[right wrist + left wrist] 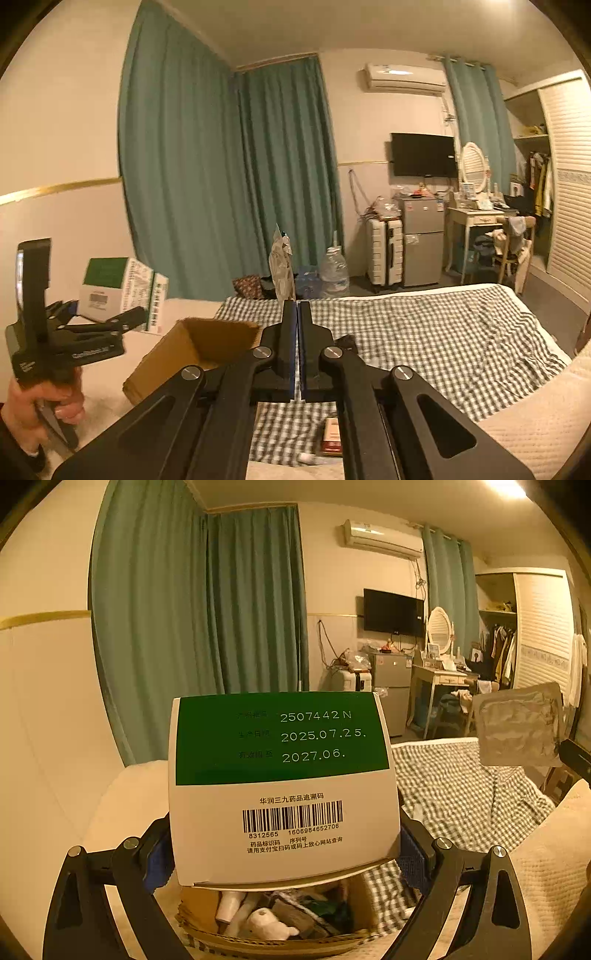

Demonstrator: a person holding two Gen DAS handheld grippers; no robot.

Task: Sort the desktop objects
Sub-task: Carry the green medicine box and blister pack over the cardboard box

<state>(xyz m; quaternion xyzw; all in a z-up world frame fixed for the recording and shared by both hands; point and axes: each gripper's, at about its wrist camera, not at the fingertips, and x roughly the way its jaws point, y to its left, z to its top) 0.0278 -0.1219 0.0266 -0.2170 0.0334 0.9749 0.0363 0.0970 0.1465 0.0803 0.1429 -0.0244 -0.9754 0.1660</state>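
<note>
My left gripper (284,849) is shut on a green and white medicine box (280,775), its blue pads pressing both sides. The box hangs above an open cardboard box (199,904) that holds several small items. In the right wrist view the same medicine box (118,288) sits in the left gripper (103,312) at the far left, above the cardboard box (192,347). My right gripper (297,308) is shut on a thin crinkled clear packet (282,269), seen edge-on. From the left wrist view the packet (517,723) shows flat at the right, pinched by the right gripper (561,746).
A bed with a green checked blanket (424,332) stretches ahead. A small red and white box (332,432) and a white tube (310,458) lie on it under my right gripper. A hand (48,398) grips the left tool's handle. Curtains, fridge and dresser stand far behind.
</note>
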